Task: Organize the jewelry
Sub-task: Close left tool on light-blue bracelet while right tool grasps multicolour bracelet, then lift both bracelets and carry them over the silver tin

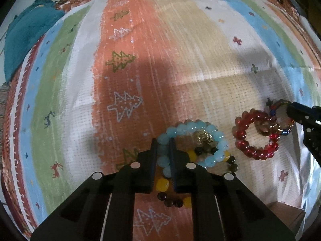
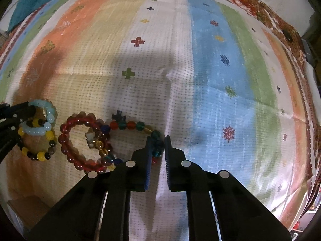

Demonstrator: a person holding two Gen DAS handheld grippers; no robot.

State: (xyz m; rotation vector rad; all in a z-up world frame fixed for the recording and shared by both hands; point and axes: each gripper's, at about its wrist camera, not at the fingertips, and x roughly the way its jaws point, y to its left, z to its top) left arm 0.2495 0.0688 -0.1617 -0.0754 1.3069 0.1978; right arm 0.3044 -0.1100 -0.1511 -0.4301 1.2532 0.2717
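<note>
A striped cloth (image 1: pixel 66 76) covers the bench. On it, the left tongs (image 1: pixel 163 146) are clamped on the pale blue bracelet (image 1: pixel 200 128), which overlaps a yellow-and-dark bracelet (image 1: pixel 162 184). Just right lies a red bracelet (image 2: pixel 66 140). The right tongs (image 2: pixel 157 143) pinch a multicoloured bracelet (image 2: pixel 128 125) crossing it.

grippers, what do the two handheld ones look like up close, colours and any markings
Both are matt black plastic. The left gripper and right gripper each have two straight fingers with ribbed, blue-tinged inner pads, on chunky angular mounts. Four round white dots sit across each body. Pale slots run lengthwise behind the fingers. No cables, hands or sleeves show.
</note>
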